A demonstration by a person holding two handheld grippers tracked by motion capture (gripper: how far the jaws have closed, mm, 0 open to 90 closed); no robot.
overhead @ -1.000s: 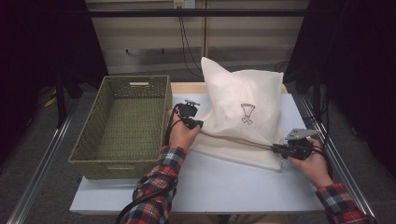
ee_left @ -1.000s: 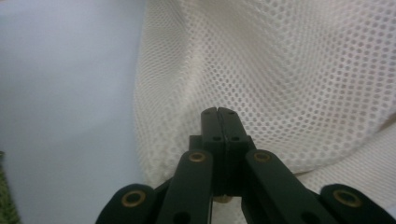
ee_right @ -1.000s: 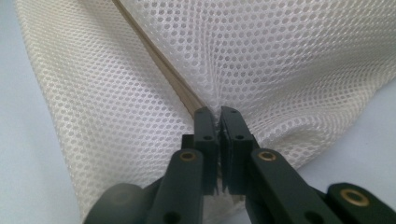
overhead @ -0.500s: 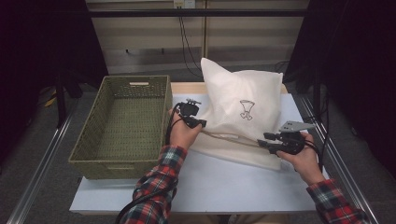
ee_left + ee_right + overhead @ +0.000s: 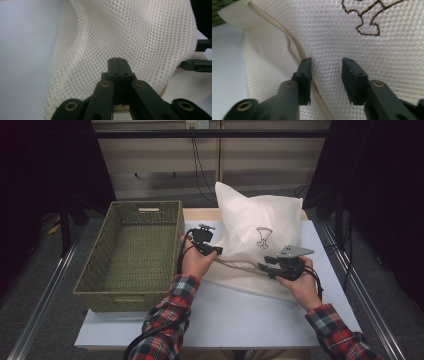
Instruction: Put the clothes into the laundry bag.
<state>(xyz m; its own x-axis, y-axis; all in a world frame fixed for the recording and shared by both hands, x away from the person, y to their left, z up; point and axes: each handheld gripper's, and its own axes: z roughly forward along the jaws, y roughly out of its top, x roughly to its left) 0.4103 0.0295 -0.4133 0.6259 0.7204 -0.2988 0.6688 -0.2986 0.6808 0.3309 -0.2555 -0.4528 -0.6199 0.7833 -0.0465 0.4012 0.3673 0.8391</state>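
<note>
Leaning back with its top corner pointing away from the person, the white mesh pillow cover (image 5: 255, 240) stands tilted on the pale surface (image 5: 240, 320), its long axis running from the near edge up toward the far side. It is a cream, honeycomb-weave fabric with a small brown embroidered figure (image 5: 263, 237) on its face and a beige zipper (image 5: 294, 50) running along its lower edge. The left gripper (image 5: 216, 251) is clenched tight on the cover's lower left edge, mesh bunched just beyond its tips in the left gripper view. The right gripper (image 5: 264, 265) lies against the lower right part, jaws parted after closing a little just now, the zipper beside one pad (image 5: 305, 77), not pinched. A green woven basket (image 5: 130, 255) sits just left of the cover. Dark cables (image 5: 197, 165) hang behind.
</note>
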